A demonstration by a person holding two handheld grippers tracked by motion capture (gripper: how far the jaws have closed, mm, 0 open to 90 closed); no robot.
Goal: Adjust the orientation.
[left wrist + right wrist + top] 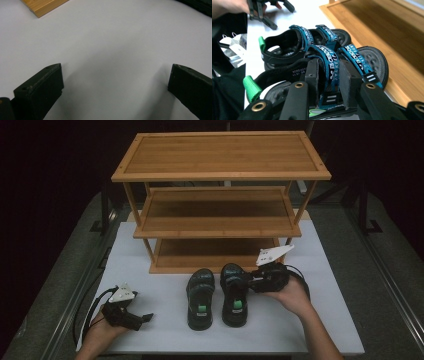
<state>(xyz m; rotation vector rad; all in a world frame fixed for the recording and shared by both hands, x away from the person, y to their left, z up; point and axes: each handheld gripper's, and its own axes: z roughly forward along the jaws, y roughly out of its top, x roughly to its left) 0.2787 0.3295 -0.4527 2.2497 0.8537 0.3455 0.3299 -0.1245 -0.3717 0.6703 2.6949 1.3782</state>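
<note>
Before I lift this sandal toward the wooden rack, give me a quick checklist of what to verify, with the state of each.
1. Right gripper closed on the blue strap of the black sandal nearer the right hand: ok.
2. Grip deep enough on the strap to hold when lifted: cannot tell.
3. The other black sandal lies apart from the gripped one: ok.
4. Left gripper open, holding nothing, resting on the white tabletop away from both sandals: ok.
5. Three-tier bamboo shoe rack shelves free of objects: ok.
6. Right gripper's trailing cable clear of the sandal: cannot tell.
</note>
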